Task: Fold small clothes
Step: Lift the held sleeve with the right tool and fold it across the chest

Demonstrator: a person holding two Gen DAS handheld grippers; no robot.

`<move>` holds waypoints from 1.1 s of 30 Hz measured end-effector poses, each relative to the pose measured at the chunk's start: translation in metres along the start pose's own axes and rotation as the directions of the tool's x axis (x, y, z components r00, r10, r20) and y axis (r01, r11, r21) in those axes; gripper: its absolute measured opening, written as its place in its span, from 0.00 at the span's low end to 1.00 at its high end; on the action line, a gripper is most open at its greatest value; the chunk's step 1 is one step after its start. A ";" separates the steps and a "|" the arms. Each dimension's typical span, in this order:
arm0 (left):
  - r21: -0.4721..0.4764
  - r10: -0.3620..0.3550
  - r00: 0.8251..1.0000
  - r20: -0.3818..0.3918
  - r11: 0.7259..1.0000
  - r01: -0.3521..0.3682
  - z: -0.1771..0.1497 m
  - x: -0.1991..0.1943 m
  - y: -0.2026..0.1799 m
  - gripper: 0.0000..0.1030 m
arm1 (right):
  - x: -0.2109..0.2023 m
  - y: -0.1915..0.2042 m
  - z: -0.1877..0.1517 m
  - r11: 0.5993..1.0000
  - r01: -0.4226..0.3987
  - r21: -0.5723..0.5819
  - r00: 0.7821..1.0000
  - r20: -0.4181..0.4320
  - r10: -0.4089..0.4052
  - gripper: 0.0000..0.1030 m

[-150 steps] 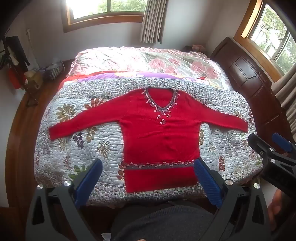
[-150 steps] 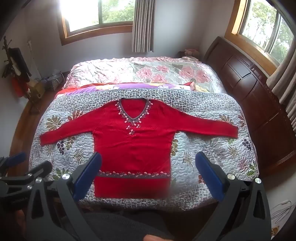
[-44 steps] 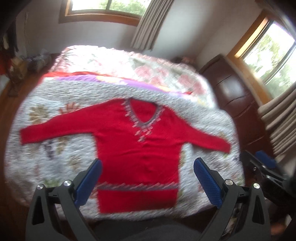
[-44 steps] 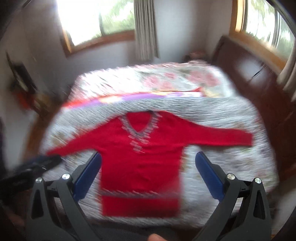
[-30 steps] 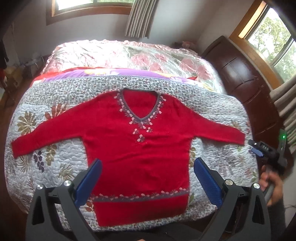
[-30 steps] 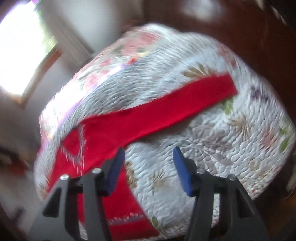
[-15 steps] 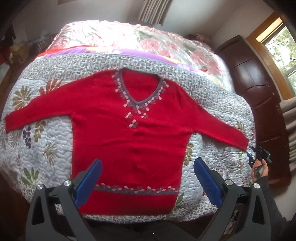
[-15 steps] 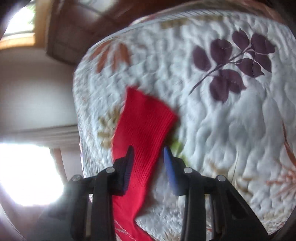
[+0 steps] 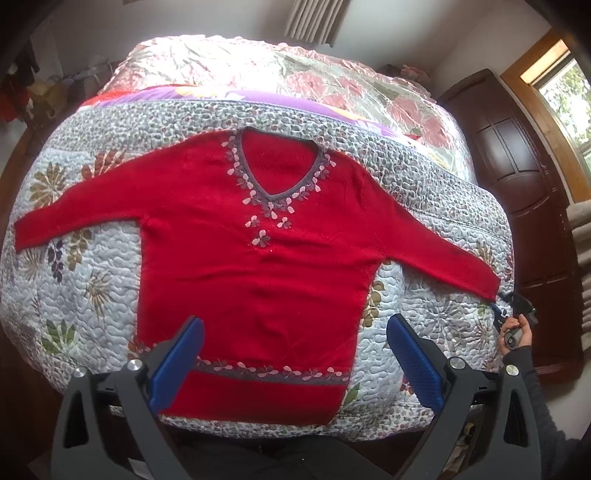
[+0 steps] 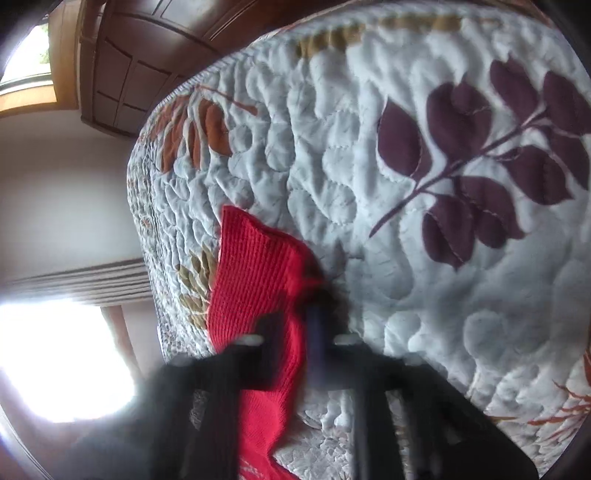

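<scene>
- The right gripper (image 10: 295, 332) is smeared by blur in its own view; its two fingers stand close together with the cuff of the red sweater (image 9: 255, 266) pinched between them, though the pads themselves are hard to make out.
- From the left wrist view that gripper (image 9: 508, 310) is tiny at the right edge of the bed, at the tip of the right-hand sleeve; a hand (image 9: 513, 338) in a dark sleeve holds it.
- The left gripper (image 9: 291, 354) hangs above the near hem, fingers spread wide and holding nothing; its blue pads (image 9: 177, 358) cover parts of the hem band.
- The sweater lies flat and face up on the quilt (image 9: 74, 280), both sleeves spread out, V-neck toward the far side.
- The far end of the left-hand sleeve reaches the picture's edge.
- Beyond the quilt lies a floral bedspread (image 9: 295, 70); a dark wooden headboard (image 9: 517, 177) stands to the right, a curtain (image 9: 314, 20) at the far wall.
- Clutter at the far left (image 9: 33, 96) is too dim to identify.
- In the right wrist view the quilt (image 10: 369, 147) fills most of the frame, and a bright window (image 10: 62, 354) washes out the lower left.
</scene>
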State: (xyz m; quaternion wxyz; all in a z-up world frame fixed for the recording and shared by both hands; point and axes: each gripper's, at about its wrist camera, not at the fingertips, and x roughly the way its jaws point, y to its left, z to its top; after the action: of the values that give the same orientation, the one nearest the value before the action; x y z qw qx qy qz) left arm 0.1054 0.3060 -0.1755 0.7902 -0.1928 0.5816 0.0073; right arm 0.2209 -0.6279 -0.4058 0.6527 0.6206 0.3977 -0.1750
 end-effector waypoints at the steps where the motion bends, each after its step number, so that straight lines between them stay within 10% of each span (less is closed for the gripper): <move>1: -0.007 -0.005 1.000 -0.001 1.000 0.005 -0.001 -0.001 0.002 0.96 | 0.001 0.000 -0.001 1.000 -0.002 -0.008 1.000 0.003 0.002 0.06; 11: -0.048 -0.051 0.999 -0.009 0.998 0.051 -0.005 -0.001 0.040 0.96 | -0.036 0.081 -0.045 0.963 0.009 -0.268 0.996 0.086 0.015 0.05; 33: -0.041 -0.286 0.957 0.053 0.957 0.289 0.075 0.006 0.144 0.96 | -0.075 0.310 -0.341 0.540 0.009 -0.842 0.992 0.075 0.102 0.05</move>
State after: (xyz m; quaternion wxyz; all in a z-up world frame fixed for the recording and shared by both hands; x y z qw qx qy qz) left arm 0.1418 0.4615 -0.2051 0.7913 -0.2942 0.5285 -0.0889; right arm 0.2951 -0.2721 -0.1130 0.8962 0.2314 0.3780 0.0189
